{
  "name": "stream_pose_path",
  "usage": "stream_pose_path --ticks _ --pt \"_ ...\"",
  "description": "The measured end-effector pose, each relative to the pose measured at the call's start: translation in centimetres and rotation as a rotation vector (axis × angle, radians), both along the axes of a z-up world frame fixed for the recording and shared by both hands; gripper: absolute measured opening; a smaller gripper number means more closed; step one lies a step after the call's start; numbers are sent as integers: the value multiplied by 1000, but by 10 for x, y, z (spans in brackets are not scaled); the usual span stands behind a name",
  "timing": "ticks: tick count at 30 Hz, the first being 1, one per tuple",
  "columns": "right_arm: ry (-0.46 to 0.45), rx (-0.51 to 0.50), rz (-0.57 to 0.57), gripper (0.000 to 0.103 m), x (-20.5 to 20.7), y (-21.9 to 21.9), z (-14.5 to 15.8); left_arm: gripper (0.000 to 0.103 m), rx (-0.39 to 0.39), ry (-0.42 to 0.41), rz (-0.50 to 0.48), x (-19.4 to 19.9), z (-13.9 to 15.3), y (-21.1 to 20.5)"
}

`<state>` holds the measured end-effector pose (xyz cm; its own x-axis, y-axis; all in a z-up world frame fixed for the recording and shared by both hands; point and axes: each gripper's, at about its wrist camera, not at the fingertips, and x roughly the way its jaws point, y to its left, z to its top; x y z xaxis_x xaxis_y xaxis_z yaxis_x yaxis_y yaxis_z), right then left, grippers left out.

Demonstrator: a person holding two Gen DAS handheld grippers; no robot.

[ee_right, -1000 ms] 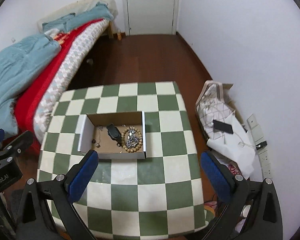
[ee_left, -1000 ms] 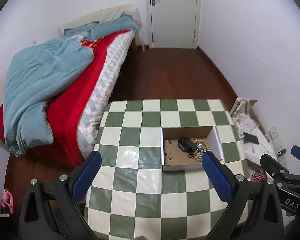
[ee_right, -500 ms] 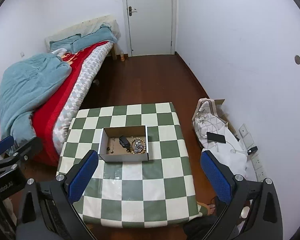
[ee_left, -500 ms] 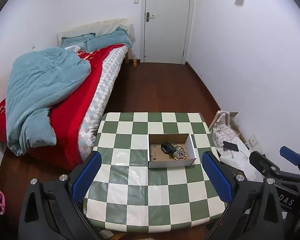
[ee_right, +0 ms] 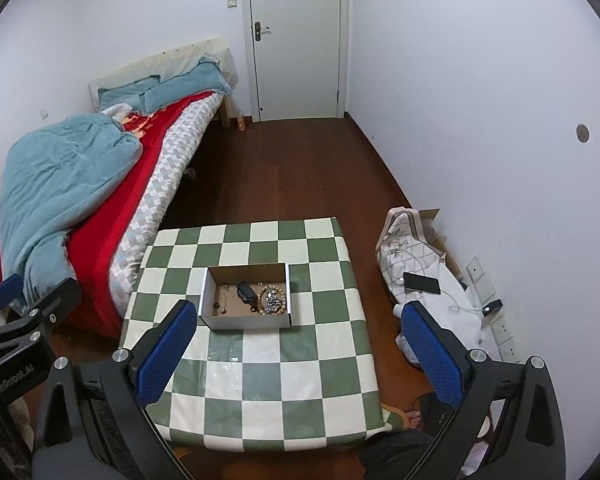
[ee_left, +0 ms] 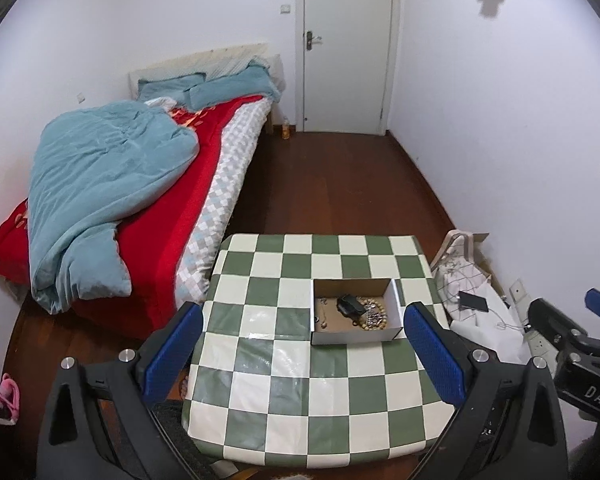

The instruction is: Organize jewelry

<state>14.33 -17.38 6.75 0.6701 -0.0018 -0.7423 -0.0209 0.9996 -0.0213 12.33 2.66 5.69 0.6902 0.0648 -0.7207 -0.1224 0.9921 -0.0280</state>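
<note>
Both tongs, the left gripper (ee_left: 304, 350) and the right gripper (ee_right: 300, 346), are held wide apart with nothing gripped, high above the checkered table (ee_right: 328, 344). At mid-frame, jewelry (ee_right: 272, 300) is seen lying inside the open cardboard box (ee_right: 244, 322) on the table.

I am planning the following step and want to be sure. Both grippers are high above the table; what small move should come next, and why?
Probably bring the right gripper down toward the cardboard box. Both it and the left gripper are open, empty and far above the checkered table, while the bead bracelet and the black item lie jumbled inside the box.
</note>
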Motion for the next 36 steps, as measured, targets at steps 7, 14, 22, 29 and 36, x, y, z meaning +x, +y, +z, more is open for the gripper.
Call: stream_pose_path --ticks 7,14,22,29,36 --pt "41 -32 -3 103 32 3 -15 102 20 53 28 22 -17 0" --pt "81 -58 -3 103 58 6 -32 102 34 90 40 37 -31 -1" --pt "114 -55 2 103 68 9 -46 102 62 118 61 46 -42 0" --pt "150 -42 17 103 71 16 -60 102 57 120 59 47 -43 0" --pt "154 -41 15 103 71 16 -64 102 57 120 57 46 -43 0"
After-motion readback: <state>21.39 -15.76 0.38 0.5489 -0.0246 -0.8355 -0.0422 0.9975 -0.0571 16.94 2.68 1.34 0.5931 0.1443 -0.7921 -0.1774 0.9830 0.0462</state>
